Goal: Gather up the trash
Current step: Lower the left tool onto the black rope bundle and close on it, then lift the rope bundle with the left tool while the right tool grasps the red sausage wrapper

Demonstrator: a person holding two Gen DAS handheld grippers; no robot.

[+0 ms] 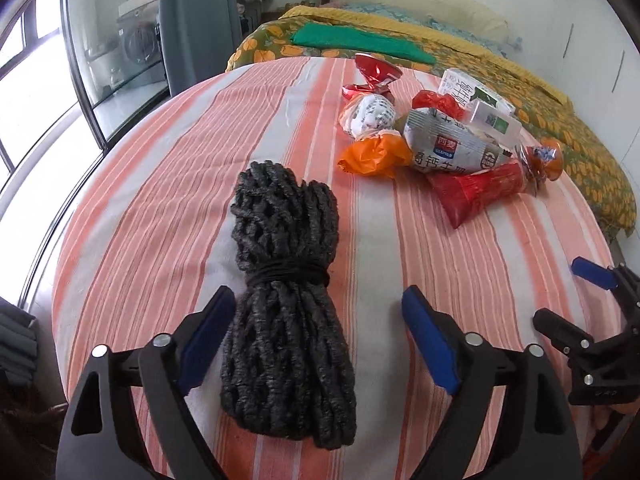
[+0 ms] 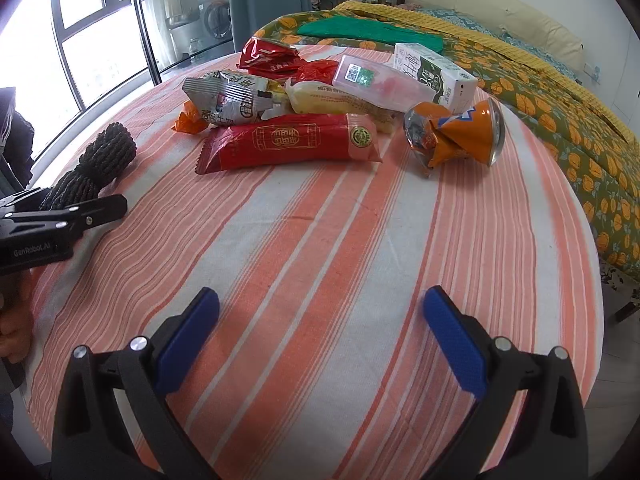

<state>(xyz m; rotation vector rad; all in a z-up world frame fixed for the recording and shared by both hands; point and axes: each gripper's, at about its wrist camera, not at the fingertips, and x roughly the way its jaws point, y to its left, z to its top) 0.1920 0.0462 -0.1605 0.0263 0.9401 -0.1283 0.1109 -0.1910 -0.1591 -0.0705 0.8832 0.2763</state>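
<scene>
Between left tongs (image 1: 316,312), wide open: black net bundle (image 1: 286,312) on striped cloth (image 1: 160,208), touching near left pad (image 1: 208,336), clear of right pad. Best centred, then closed at tied waist. Pitched steeply down, low over cloth. Right tongs (image 2: 320,312) wide too, empty, same pitch. Trash pile ahead of right tongs: red wrapper (image 2: 288,142) nearest, crushed can (image 2: 456,134) beside it.

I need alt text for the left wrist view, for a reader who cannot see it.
The open left gripper straddles a dark rolled net bundle lying on a striped orange-and-white tablecloth, its blue pads not pressing it. Farther back lies a pile of wrappers and crushed packaging; the right gripper shows at the right edge.
</scene>
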